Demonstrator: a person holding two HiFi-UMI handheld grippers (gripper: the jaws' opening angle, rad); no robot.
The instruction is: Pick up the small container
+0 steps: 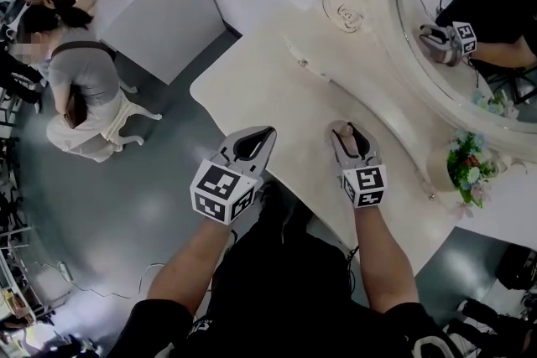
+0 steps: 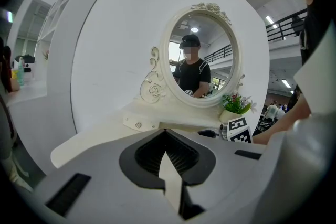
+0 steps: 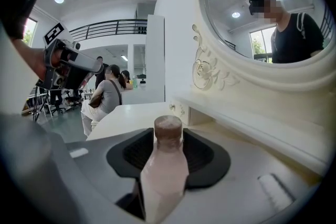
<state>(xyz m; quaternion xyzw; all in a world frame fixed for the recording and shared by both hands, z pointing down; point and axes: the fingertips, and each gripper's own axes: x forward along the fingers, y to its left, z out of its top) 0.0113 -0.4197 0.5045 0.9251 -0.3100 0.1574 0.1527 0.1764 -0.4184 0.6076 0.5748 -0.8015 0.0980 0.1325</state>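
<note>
The small container (image 3: 165, 165) is a pale pink bottle with a brown cap, standing upright between the jaws of my right gripper (image 3: 169, 134). The dark pads press on both its sides. In the head view the bottle (image 1: 343, 130) shows as a small pinkish cap inside the right gripper (image 1: 348, 138), over the cream dressing table (image 1: 277, 88). My left gripper (image 1: 267, 132) hovers at the table's near edge, to the left of the right one. In its own view the left gripper (image 2: 166, 132) has its jaw tips together with nothing between them.
An oval mirror (image 1: 470, 29) in a carved cream frame rises at the table's back. A pot of flowers (image 1: 470, 168) stands at the table's right end. A small drawer unit (image 3: 178, 108) sits under the mirror. A person (image 1: 84, 88) sits on a stool at the far left.
</note>
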